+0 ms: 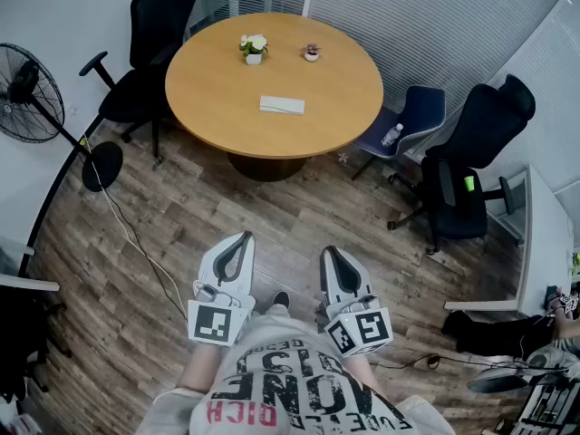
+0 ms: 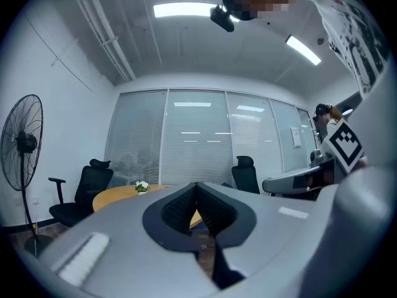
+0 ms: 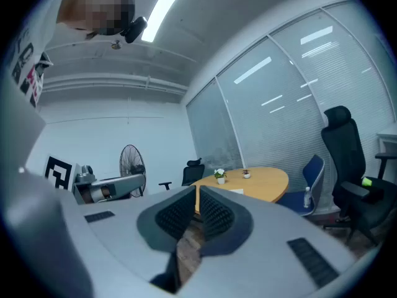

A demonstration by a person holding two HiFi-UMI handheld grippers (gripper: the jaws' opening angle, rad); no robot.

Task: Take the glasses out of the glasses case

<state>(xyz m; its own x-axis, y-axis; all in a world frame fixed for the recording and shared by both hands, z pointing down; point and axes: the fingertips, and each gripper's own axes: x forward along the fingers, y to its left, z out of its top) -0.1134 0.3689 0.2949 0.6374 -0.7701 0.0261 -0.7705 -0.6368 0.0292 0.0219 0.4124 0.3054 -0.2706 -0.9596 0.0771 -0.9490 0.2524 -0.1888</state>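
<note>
A white glasses case (image 1: 282, 105) lies closed near the middle of a round wooden table (image 1: 217, 89), far ahead of me. In the right gripper view the glasses case (image 3: 237, 191) shows as a small pale strip on the table top. My left gripper (image 1: 243, 237) and right gripper (image 1: 328, 252) are held side by side close to my body, over the wooden floor and well short of the table. Both point level toward the table. The left gripper (image 2: 197, 184) is shut with nothing between its pads, and so is the right gripper (image 3: 196, 188). No glasses are visible.
Two small potted plants (image 1: 253, 48) (image 1: 312, 53) stand at the table's far side. Black office chairs (image 1: 145, 53) (image 1: 471, 166) and a blue chair (image 1: 412, 116) with a water bottle ring the table. A standing fan (image 1: 32, 98) and its floor cable (image 1: 136, 238) are at left.
</note>
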